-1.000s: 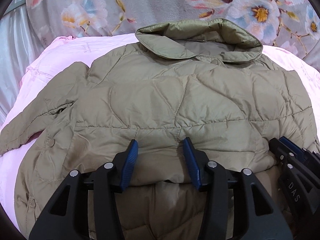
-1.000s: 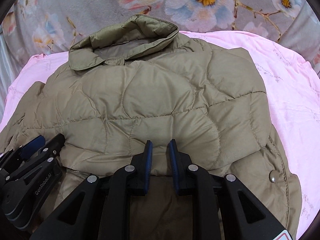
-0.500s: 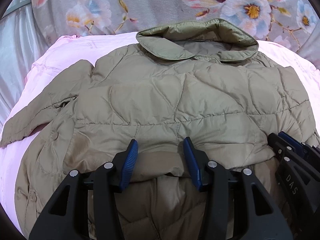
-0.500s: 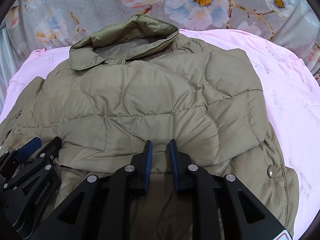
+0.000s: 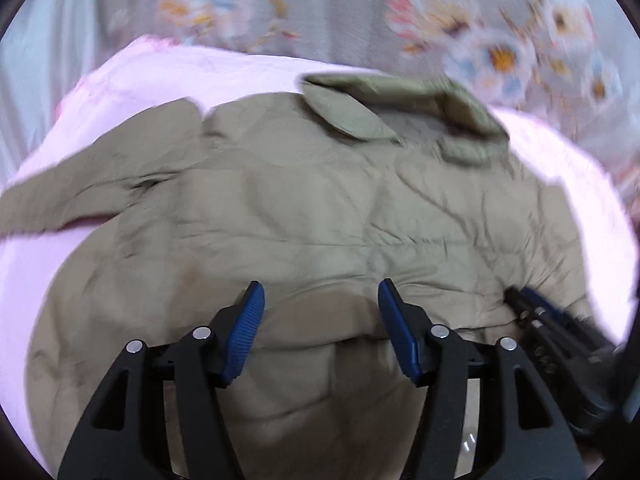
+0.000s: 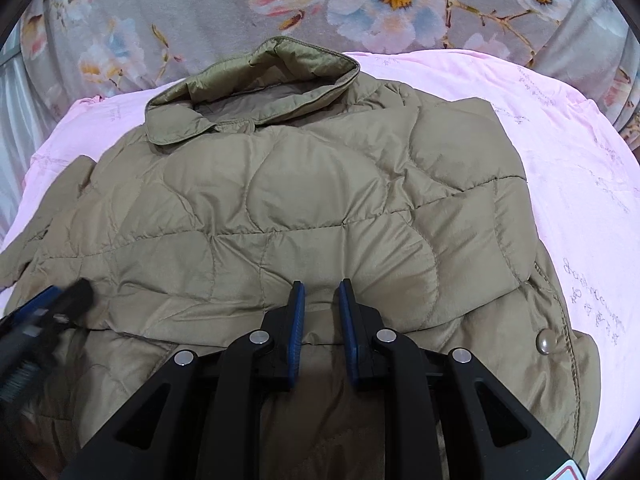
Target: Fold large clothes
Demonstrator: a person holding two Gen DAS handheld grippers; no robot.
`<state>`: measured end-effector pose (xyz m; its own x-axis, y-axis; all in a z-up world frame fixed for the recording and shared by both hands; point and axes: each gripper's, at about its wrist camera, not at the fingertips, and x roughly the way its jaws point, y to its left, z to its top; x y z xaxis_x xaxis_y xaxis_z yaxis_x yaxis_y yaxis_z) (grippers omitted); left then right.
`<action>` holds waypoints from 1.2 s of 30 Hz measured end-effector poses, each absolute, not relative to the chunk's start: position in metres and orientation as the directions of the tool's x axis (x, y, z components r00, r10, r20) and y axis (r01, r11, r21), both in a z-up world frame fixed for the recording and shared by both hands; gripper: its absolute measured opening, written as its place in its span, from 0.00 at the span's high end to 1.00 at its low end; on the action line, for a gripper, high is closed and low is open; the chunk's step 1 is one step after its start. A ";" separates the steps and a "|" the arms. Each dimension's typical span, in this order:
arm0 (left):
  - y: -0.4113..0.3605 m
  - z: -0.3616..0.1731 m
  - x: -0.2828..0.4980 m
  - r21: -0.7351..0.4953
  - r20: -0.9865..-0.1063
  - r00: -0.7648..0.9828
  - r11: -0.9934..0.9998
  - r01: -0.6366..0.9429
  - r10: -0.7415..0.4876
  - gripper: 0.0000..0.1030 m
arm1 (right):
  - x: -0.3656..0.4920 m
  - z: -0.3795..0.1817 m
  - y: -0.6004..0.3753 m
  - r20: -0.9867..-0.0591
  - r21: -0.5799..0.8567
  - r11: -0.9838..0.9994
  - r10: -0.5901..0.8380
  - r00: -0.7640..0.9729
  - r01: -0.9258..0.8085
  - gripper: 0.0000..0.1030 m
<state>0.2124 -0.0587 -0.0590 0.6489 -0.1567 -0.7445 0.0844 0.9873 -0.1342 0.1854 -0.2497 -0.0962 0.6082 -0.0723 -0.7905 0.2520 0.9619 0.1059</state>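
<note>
An olive quilted jacket [image 6: 304, 208] lies on a pink sheet [image 6: 580, 200], collar [image 6: 256, 80] at the far end, lower half folded up over the body. It also shows, blurred, in the left wrist view [image 5: 312, 208], with one sleeve [image 5: 80, 196] stretched out to the left. My left gripper [image 5: 320, 300] is open and empty, its jaws wide apart just above the folded edge. My right gripper [image 6: 321, 292] is narrowly open over the folded edge, holding nothing. Each gripper shows in the other's view: the right one [image 5: 560, 332], the left one [image 6: 44, 312].
A grey floral blanket [image 6: 360, 0] lies beyond the pink sheet. A metal snap [image 6: 546, 345] sits on the jacket's right edge. A pale curtain-like cloth [image 5: 40, 60] hangs at the far left.
My left gripper has opened wider and swung left, blurring its view. The right gripper has barely moved and its jaws have parted slightly. The jacket stays folded.
</note>
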 end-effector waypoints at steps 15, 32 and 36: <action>0.293 -0.066 0.248 -0.247 -0.814 0.537 0.707 -0.663 0.220 0.11 | 0.146 -0.083 -0.234 -0.749 0.170 0.949 -0.051 0.661 0.265 0.70; 0.343 -0.065 0.298 -0.351 -0.788 0.599 0.698 -0.624 0.140 0.96 | 0.150 -0.088 -0.227 -0.768 0.093 0.958 -0.105 0.632 0.272 0.65; 0.275 -0.001 0.301 -0.272 -0.694 0.700 0.841 -0.468 0.165 0.97 | 0.151 -0.089 -0.227 -0.770 0.094 0.957 -0.104 0.630 0.274 0.65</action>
<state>0.3008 0.2749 -0.0013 0.7005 0.1654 -0.6943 -0.4683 0.8406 -0.2722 0.1506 -0.2267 -0.0885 0.6298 -0.1043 -0.7697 0.2738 0.9572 0.0944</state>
